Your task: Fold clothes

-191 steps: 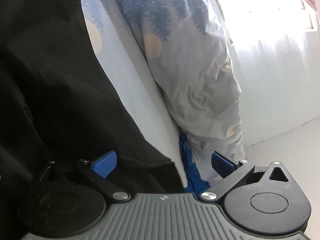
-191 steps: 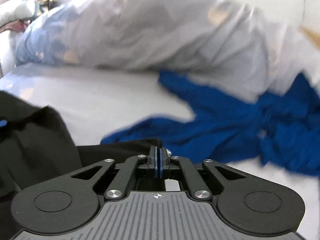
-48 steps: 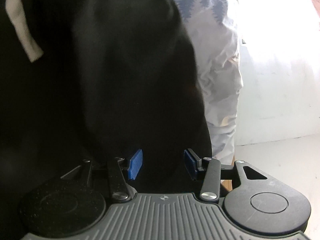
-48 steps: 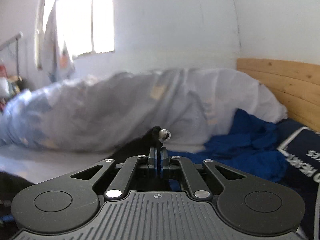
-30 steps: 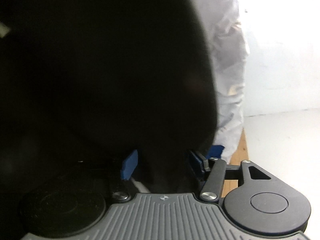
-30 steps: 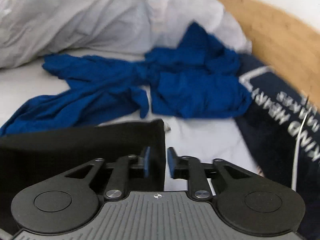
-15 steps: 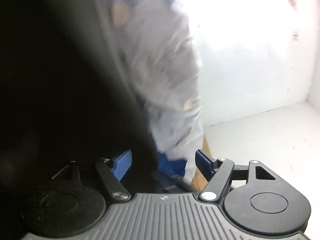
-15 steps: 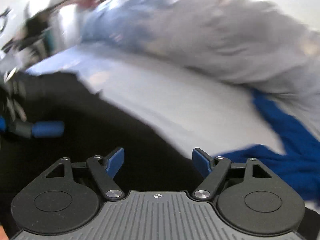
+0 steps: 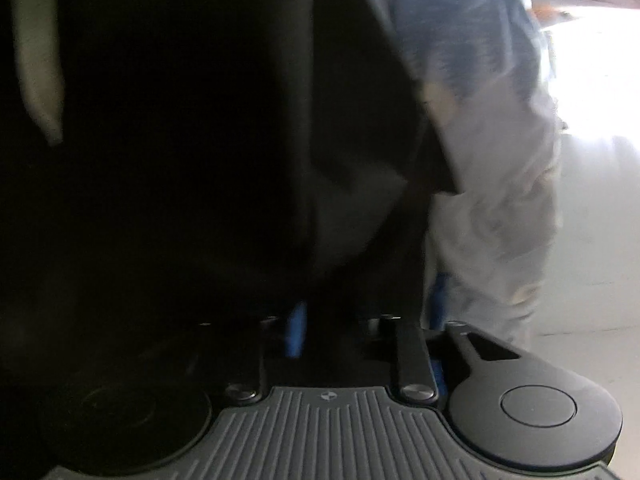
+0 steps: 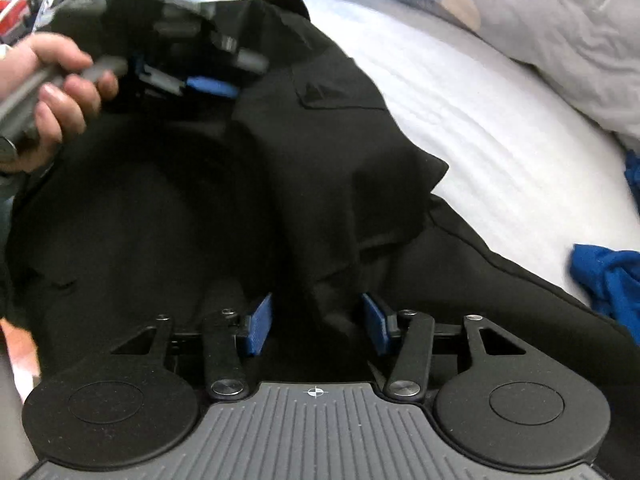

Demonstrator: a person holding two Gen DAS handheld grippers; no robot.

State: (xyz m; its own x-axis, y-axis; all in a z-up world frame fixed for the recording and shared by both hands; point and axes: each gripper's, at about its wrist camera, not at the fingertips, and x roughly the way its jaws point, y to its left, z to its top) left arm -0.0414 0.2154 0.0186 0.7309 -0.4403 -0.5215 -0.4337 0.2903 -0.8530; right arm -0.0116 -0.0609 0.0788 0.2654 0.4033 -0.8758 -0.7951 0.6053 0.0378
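A black garment (image 10: 304, 168) lies rumpled on the white bed sheet (image 10: 480, 112). My right gripper (image 10: 316, 326) points down at it. Its jaws are closing, a raised fold of the black cloth stands between the blue pads (image 10: 258, 324), and the pads are clear of it. At the upper left a hand (image 10: 52, 92) holds my left gripper (image 10: 208, 80) against the garment's far part. In the left wrist view the black garment (image 9: 180, 160) fills most of the frame. The left gripper (image 9: 336, 328) is closing narrowly with black cloth filling the gap between its jaws.
A grey and blue patterned duvet (image 10: 540, 20) is heaped along the far side of the bed. A blue garment (image 10: 608, 280) lies at the right edge. Cluttered items (image 10: 24, 4) stand beyond the bed's upper left corner.
The left jaws have narrowed from wide open onto the black cloth. The right gripper has swung over the black garment and its jaws have come partly together around a fold.
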